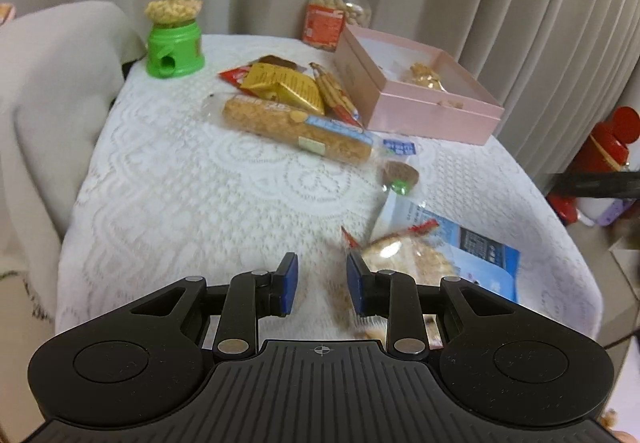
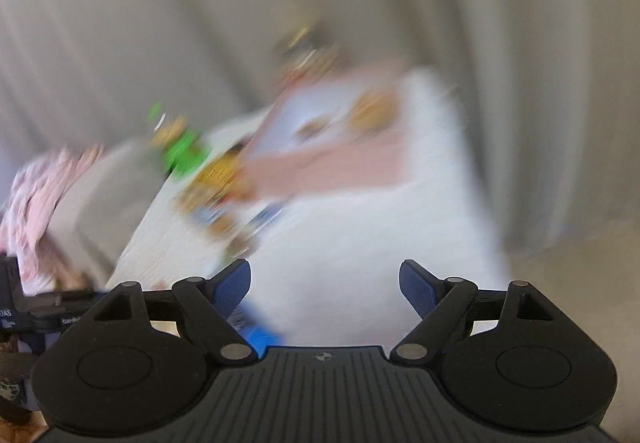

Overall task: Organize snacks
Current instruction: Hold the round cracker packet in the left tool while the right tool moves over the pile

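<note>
The left wrist view is sharp: the left claw (image 1: pixel 322 275) is nearly together, clamped on a clear snack packet (image 1: pixel 394 255) above the table (image 1: pixel 168 171). The pink box (image 1: pixel 420 91) holds a few snacks. The right view is blurred; the right claw (image 2: pixel 325 285) gapes, empty.

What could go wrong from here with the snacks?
The left gripper is nearly closed beside the clear bread packet; any grip on its thin wrapper could slip. The blue packet lies near the edge of the tablecloth and might get nudged off. The right view is heavily blurred, so the open right gripper may misjudge its reach.
</note>
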The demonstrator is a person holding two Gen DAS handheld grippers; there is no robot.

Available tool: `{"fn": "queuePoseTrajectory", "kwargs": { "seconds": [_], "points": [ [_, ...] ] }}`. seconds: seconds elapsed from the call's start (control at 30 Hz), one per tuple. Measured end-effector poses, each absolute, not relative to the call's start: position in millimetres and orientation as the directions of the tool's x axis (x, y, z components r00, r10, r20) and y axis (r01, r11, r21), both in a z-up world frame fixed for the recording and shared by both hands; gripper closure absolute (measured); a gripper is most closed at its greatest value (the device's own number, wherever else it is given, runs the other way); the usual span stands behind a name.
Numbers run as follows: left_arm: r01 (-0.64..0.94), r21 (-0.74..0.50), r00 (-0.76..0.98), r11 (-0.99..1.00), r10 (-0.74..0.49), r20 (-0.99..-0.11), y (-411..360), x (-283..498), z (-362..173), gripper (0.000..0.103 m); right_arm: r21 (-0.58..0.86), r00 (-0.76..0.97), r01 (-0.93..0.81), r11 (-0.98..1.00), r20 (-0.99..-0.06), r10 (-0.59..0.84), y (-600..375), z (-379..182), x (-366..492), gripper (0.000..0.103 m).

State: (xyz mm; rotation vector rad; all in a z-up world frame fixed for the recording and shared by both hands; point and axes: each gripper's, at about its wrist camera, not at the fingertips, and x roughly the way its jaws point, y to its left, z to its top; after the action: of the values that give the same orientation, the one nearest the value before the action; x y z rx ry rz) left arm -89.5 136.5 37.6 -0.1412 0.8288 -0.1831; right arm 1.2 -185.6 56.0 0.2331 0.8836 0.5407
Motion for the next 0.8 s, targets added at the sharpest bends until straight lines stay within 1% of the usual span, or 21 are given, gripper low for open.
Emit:
{"fn": "queuePoseTrajectory", "kwargs": {
  "seconds": [0.07, 0.1, 0.23, 0.27, 0.33, 0.4, 0.47, 0.53, 0.6, 0.7, 0.8],
  "points": [
    [0.130, -0.192, 0.650, 0.973, -0.230, -0.724, 132, -94, 39, 0.072, 0.282, 0.545, -0.390, 0.877, -0.697, 0.466, -139, 51, 13, 0.021],
    [0.145, -0.180, 0.649, 0.973, -0.231, -0.725, 128, -97, 40, 0.072, 0.246, 0.558, -0.404, 0.881, -0.697, 0.450, -118, 49, 16, 0.021],
    [0.225, -0.154, 0.633, 0.962, -0.265, -0.727, 107, -106, 42, 0.072, 0.184, 0.591, -0.421, 0.888, -0.687, 0.423, -84, 57, 22, 0.021],
    [0.248, -0.146, 0.629, 0.958, -0.274, -0.727, 100, -107, 43, 0.072, 0.172, 0.598, -0.419, 0.892, -0.686, 0.413, -93, 65, 23, 0.021],
    [0.297, -0.121, 0.623, 0.947, -0.288, -0.727, 85, -110, 42, 0.072, 0.154, 0.608, -0.408, 0.900, -0.689, 0.394, -99, 65, 20, 0.021],
    [0.342, -0.073, 0.617, 0.937, -0.283, -0.734, 69, -111, 38, 0.072, 0.151, 0.613, -0.389, 0.909, -0.694, 0.378, -108, 66, 14, 0.021],
    [0.365, -0.011, 0.620, 0.931, -0.253, -0.743, 56, -111, 32, 0.072, 0.150, 0.614, -0.371, 0.917, -0.701, 0.363, -123, 66, 12, 0.021],
    [0.376, 0.055, 0.641, 0.925, -0.217, -0.736, 47, -112, 29, 0.070, 0.149, 0.617, -0.357, 0.922, -0.703, 0.353, -131, 65, 7, 0.021],
    [0.376, 0.098, 0.660, 0.922, -0.191, -0.726, 44, -113, 28, 0.067, 0.133, 0.618, -0.380, 0.915, -0.700, 0.359, -143, 64, -4, 0.021],
    [0.369, 0.141, 0.684, 0.919, -0.166, -0.710, 47, -109, 26, 0.065, 0.034, 0.629, -0.460, 0.887, -0.693, 0.352, -173, 64, -38, 0.021],
    [0.355, 0.171, 0.702, 0.919, -0.142, -0.698, 49, -104, 27, 0.065, -0.158, 0.674, -0.483, 0.861, -0.696, 0.250, -207, 60, -81, 0.021]
  ]
}}
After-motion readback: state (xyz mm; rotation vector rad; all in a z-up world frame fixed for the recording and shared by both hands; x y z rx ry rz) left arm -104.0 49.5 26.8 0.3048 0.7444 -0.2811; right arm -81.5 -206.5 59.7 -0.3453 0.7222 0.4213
